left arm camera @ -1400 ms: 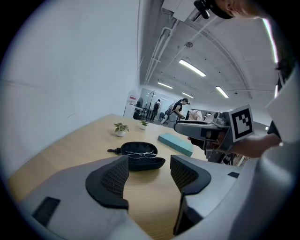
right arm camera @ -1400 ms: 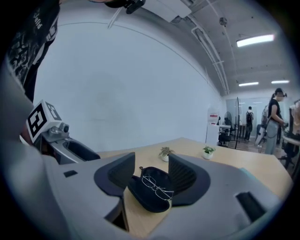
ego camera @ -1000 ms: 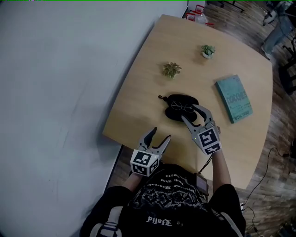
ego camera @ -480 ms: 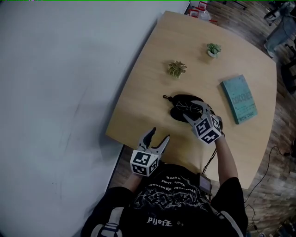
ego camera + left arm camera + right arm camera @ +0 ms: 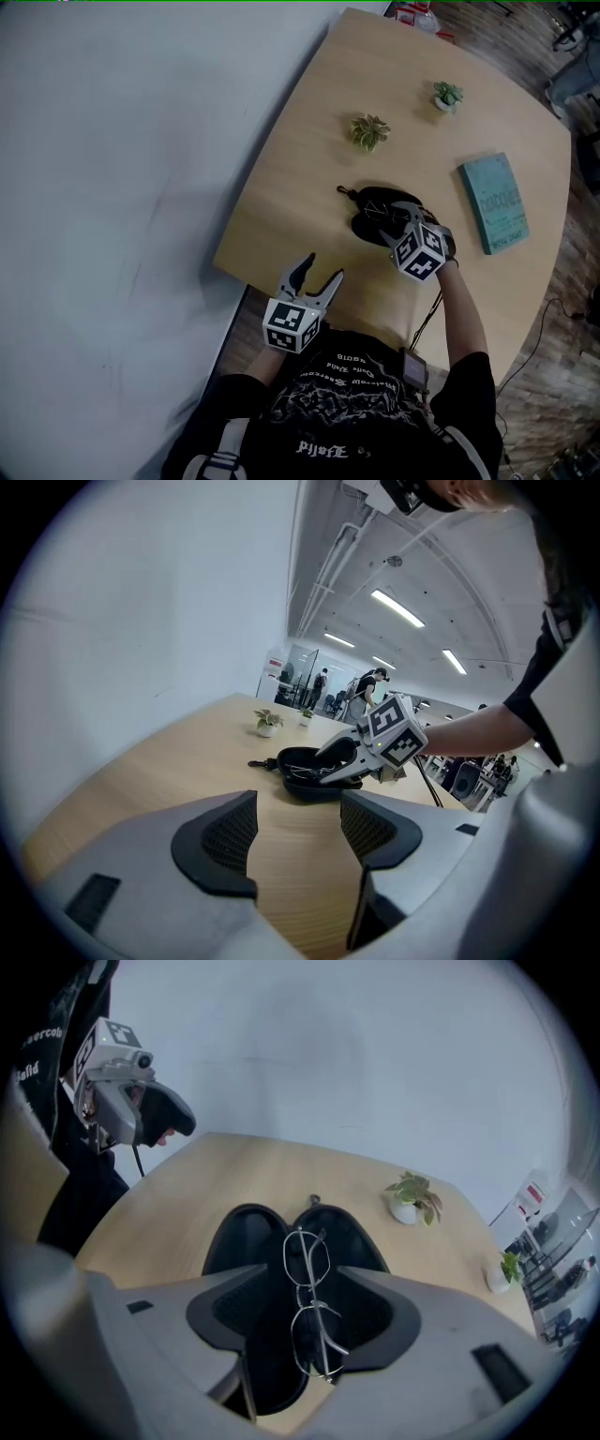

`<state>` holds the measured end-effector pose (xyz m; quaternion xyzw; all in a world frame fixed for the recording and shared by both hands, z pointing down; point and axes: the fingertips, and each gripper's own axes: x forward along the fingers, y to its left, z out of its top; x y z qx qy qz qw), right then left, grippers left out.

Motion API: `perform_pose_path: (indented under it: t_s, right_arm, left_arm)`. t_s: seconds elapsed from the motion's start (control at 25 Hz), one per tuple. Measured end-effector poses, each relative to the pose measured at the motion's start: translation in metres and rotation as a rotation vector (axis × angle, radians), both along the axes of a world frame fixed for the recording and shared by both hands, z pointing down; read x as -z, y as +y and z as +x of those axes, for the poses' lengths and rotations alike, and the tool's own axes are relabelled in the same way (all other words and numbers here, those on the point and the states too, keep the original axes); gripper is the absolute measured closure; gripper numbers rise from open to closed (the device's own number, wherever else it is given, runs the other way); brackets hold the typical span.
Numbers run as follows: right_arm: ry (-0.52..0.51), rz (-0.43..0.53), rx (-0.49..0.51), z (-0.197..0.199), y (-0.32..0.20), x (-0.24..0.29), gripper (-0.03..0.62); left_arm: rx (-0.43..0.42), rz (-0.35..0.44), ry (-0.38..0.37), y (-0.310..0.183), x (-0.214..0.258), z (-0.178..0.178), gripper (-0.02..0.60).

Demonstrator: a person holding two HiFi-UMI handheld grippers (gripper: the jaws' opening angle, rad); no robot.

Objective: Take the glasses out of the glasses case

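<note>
Hovering right over the open glasses case [image 5: 239,1241] here. The right gripper [image 5: 305,1321] has its jaws spread wide, one on each side of the glasses [image 5: 305,1258], and the pads aren't on the frame yet. The glasses are a thin wire pair lying inside the case, along the line where its two halves meet. The case sits out on the table [image 5: 309,178]. The left gripper [image 5: 298,832] hangs by the near table edge, jaws apart with nothing between them, well away from the case.

What I'd worry about:
- That wire frame is skinny, so if the pads close off-centre it could twist or pop out sideways.
- Squeezing hard on a lens could bend the frame.
- Nothing is pinning the case down, so if a jaw tip snags a wall or the glasses catch inside, the whole case probably slides or lifts along.

Compared with a second ago, the right gripper sat higher and flatter at the near side of the case. Now it has dropped and tipped nose-down over it, and its jaws have opened a bit wider. The left one has barely shifted.
</note>
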<state>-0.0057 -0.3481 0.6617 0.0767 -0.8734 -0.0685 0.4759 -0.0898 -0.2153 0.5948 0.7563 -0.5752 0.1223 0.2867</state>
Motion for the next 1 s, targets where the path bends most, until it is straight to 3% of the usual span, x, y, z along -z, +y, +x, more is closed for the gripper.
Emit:
perform_pose_path:
  t_s: [0.4, 0.56, 1.0]
  right_arm:
    - [0.018, -0.060, -0.001, -0.004, -0.005, -0.018, 0.367]
    - [0.013, -0.125, -0.006, -0.004, 0.002, -0.020, 0.436]
    - [0.010, -0.114, -0.005, -0.004, 0.001, -0.017, 0.479]
  left_arm:
    - [0.025, -0.057, -0.019, 0.008, -0.019, -0.012, 0.296]
    - [0.028, -0.069, -0.021, 0.010, -0.023, -0.013, 0.296]
    - [0.015, -0.061, -0.025, 0.007, -0.022, -0.012, 0.297]
